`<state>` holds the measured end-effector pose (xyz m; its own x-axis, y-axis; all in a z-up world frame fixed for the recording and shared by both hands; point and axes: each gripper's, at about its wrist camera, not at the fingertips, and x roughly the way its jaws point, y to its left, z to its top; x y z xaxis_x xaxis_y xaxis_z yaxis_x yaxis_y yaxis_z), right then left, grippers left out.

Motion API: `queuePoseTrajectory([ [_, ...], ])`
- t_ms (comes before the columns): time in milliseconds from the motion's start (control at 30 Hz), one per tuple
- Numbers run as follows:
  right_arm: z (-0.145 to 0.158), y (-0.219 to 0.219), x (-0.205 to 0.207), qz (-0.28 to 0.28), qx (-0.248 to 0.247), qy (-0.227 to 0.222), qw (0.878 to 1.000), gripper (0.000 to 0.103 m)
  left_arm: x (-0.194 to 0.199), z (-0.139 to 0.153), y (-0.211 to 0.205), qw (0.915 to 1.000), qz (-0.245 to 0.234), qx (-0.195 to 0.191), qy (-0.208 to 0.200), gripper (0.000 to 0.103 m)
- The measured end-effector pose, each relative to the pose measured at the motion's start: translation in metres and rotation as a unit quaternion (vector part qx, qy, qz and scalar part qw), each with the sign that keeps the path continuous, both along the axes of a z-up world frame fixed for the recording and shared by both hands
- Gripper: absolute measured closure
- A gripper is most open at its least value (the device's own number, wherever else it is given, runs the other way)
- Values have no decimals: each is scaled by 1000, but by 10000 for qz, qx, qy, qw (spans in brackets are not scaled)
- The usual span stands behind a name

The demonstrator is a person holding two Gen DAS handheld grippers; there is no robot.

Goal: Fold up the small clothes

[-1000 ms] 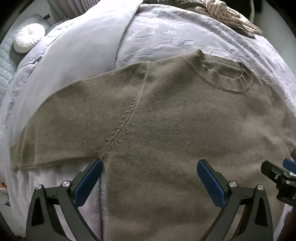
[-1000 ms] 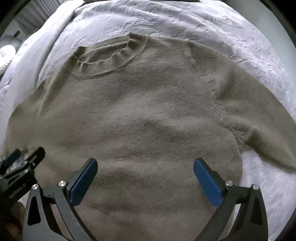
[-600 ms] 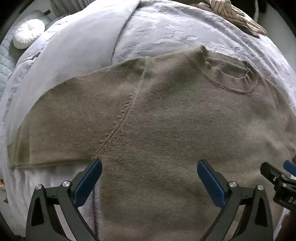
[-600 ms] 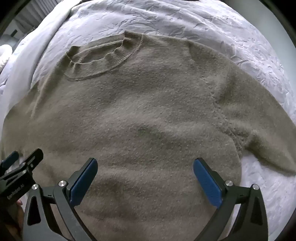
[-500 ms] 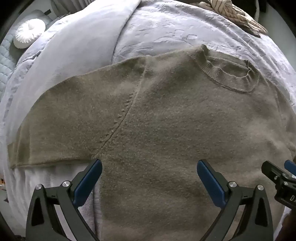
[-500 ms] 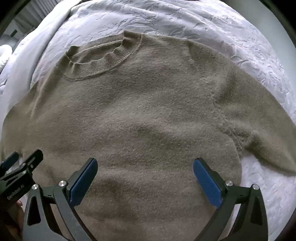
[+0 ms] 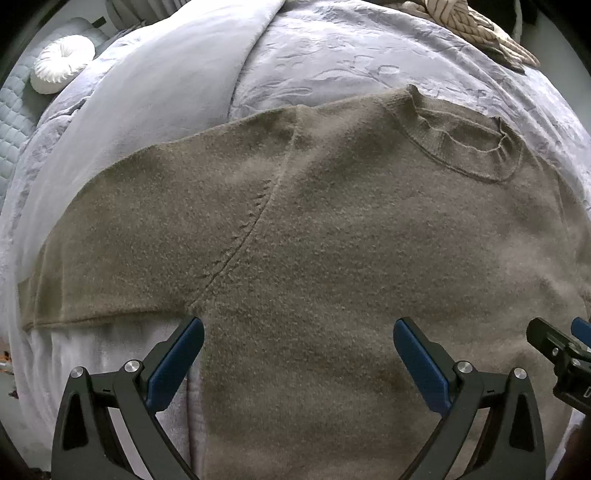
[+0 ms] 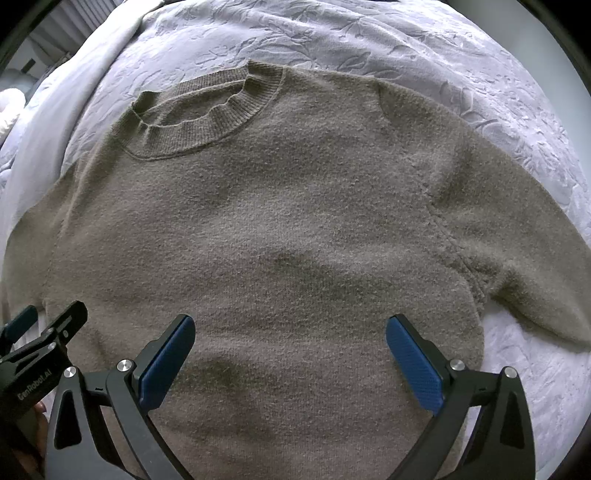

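Since the earlier frames, the sweater (image 7: 351,236) sits a touch lower and nearer in the left wrist view and a little higher in the right wrist view, while both claws hover above it with their fingers spread as before. Nothing else on the bed has shifted.

An olive-brown knitted sweater lies flat, front up, on the pale lilac embossed bedspread (image 8: 369,40), with its ribbed round collar (image 8: 207,110) toward the far side of the bed. Its sleeve on the left (image 7: 122,236) stretches out sideways over a smooth lighter blanket (image 7: 155,88); the sleeve on the right (image 8: 524,251) angles down and outward across the bedspread.

The left claw (image 7: 297,363) is wide open and holds nothing; its left blue pad (image 7: 173,363) sits over the spot where the sleeve meets the body, and the right pad is over the lower chest. The right claw (image 8: 290,360) is likewise wide open and empty, both pads over the lower body of the sweater. Each claw shows at the edge of the other's view.

At the far left of the bed rests a round white pleated cushion (image 7: 61,68) against a quilted grey surface (image 7: 13,122). A beige striped knit item (image 7: 476,26) lies at the far edge of the bed. No containers are visible.
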<state>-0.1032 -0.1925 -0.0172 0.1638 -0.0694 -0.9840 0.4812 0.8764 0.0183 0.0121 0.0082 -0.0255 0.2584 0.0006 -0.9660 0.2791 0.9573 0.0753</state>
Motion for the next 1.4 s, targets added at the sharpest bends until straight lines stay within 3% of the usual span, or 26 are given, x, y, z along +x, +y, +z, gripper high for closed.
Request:
queuePoseTrajectory([
  [567,2,13,13,18,-30,99,9999,0,7,1,-22,9999,91,124,-12,0],
  [1400,3,14,15,-2,-32,100,9999,0,12,-1,-18,9999,92,112,31,0],
])
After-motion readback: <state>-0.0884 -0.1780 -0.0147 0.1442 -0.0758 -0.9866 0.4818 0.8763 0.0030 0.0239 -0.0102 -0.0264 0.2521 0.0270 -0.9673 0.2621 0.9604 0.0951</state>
